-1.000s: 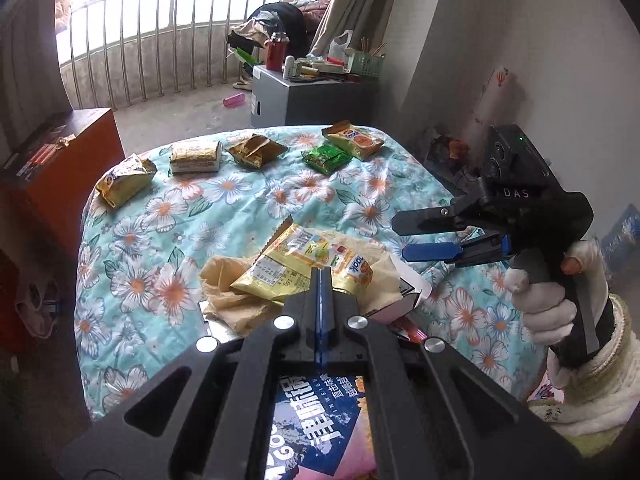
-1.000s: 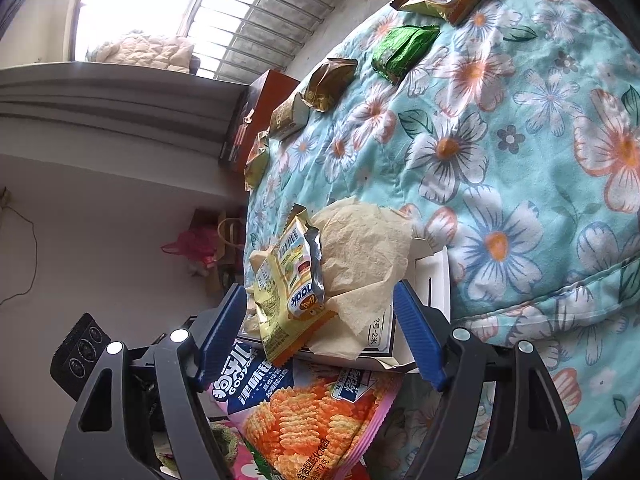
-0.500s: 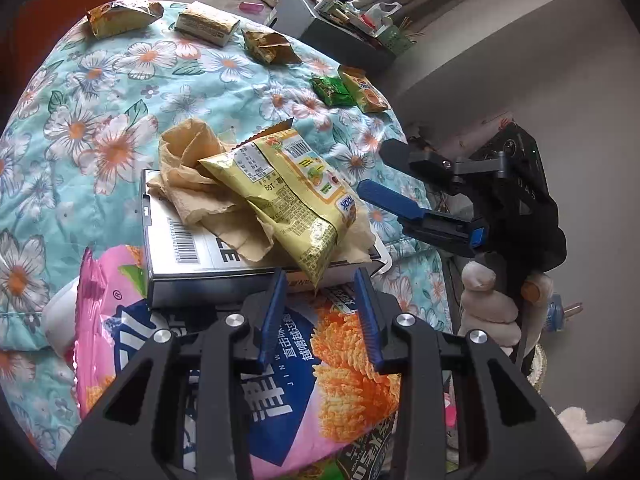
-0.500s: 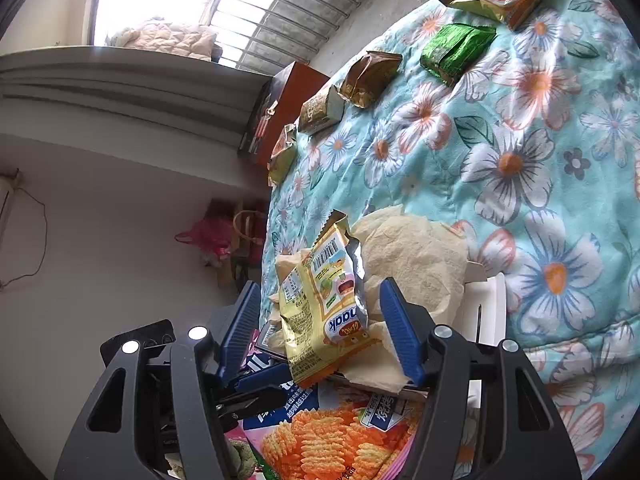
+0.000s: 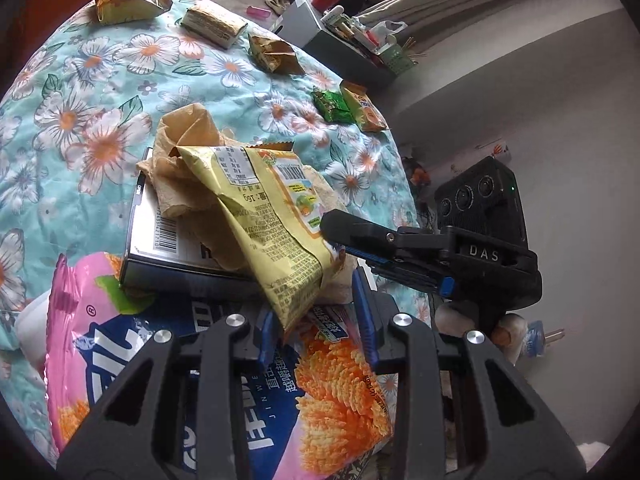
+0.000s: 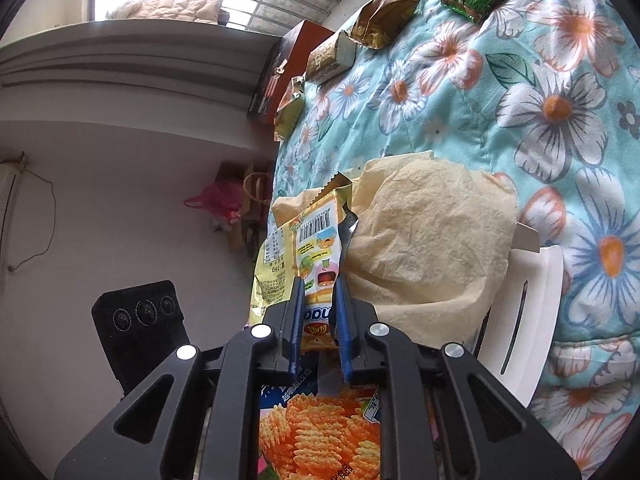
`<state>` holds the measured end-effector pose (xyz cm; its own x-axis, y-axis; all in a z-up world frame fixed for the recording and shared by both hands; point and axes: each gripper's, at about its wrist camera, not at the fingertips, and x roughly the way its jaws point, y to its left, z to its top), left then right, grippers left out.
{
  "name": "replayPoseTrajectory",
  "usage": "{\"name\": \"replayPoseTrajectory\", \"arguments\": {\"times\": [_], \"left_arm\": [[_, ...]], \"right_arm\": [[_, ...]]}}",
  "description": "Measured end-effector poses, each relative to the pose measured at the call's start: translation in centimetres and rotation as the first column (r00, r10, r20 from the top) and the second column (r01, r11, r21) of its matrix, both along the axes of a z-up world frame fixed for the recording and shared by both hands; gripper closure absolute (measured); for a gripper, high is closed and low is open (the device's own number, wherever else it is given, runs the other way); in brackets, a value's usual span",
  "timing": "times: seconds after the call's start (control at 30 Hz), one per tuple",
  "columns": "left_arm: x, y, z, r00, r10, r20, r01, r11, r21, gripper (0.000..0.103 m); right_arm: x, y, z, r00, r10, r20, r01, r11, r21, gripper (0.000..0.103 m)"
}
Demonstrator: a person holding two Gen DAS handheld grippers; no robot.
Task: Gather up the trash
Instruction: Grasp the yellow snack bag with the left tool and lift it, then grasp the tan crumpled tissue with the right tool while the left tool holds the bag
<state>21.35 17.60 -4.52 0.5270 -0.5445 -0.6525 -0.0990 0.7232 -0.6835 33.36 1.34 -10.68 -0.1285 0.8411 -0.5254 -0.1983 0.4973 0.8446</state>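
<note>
A yellow snack wrapper (image 5: 260, 216) (image 6: 316, 248) lies on a crumpled brown paper (image 5: 180, 136) (image 6: 432, 240) and a flat box (image 5: 160, 248) at the near edge of the floral quilt (image 5: 80, 100). My right gripper (image 6: 319, 284) (image 5: 336, 240) comes in from the right, its jaws closing with the pads pressed on that wrapper's edge. My left gripper (image 5: 312, 300) hovers over a pink and blue chip bag (image 5: 120, 344). Its jaws are closing too but stand apart, with the wrapper's lower corner hanging between them untouched.
Several more wrappers lie along the quilt's far side: yellow (image 5: 128, 2), tan (image 5: 212, 24), brown (image 5: 272, 54), green (image 5: 330, 106), orange (image 5: 364, 108). A cluttered grey cabinet (image 5: 332, 40) stands beyond. A red-brown cabinet (image 6: 280, 72) flanks the quilt.
My right jaws came from wide apart to clamped on the yellow wrapper. My left gripper rolled, dipped toward the pile, opened from shut, then narrowed a little.
</note>
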Motion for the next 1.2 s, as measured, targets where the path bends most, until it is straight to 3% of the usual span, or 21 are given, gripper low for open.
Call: {"name": "replayPoseTrajectory", "arguments": {"times": [0.1,0.27,0.37,0.4,0.53,0.63,0.9,1.13,1.2], "left_arm": [[-0.4,0.4,0.5,1.0,0.014,0.024,-0.014,1.0,-0.004,0.082],[-1.1,1.4,1.2,0.997,0.055,0.057,-0.054,0.998,-0.013,0.099],[-1.6,1.9,2.0,0.993,0.074,0.095,-0.074,0.997,-0.006,0.099],[-1.8,2.1,2.3,0.99,0.086,0.107,-0.086,0.996,-0.004,0.1],[-2.5,3.3,3.3,0.979,0.13,0.155,-0.135,0.991,0.019,0.1],[-3.0,4.3,3.7,0.971,0.166,0.172,-0.173,0.985,0.027,0.1],[-4.4,6.2,4.0,0.953,0.23,0.197,-0.241,0.97,0.038,0.1],[-4.7,6.9,3.6,0.949,0.249,0.193,-0.258,0.966,0.024,0.1],[-4.7,7.0,3.5,0.948,0.252,0.193,-0.261,0.965,0.022,0.1]], "right_arm": [[-0.3,-0.5,0.1,1.0,0.004,0.001,-0.004,1.0,0.013,0.093],[-0.9,-0.8,1.0,0.999,0.021,0.032,-0.022,0.999,0.028,0.093],[-0.5,-1.2,1.8,0.997,0.004,0.073,-0.004,1.0,0.007,0.092],[-0.3,-1.4,2.0,0.996,-0.007,0.086,0.007,1.0,-0.007,0.088],[0.8,-1.3,2.8,0.978,-0.046,0.202,0.074,0.988,-0.137,0.044],[1.2,0.4,2.8,0.96,-0.001,0.281,0.075,0.965,-0.252,0.033],[0.8,5.7,1.6,0.906,0.185,0.38,0.001,0.898,-0.439,0.028],[1.5,7.6,0.0,0.903,0.201,0.38,0.02,0.863,-0.504,0.029],[1.6,7.6,-0.1,0.905,0.19,0.38,0.03,0.865,-0.501,0.037]]}}
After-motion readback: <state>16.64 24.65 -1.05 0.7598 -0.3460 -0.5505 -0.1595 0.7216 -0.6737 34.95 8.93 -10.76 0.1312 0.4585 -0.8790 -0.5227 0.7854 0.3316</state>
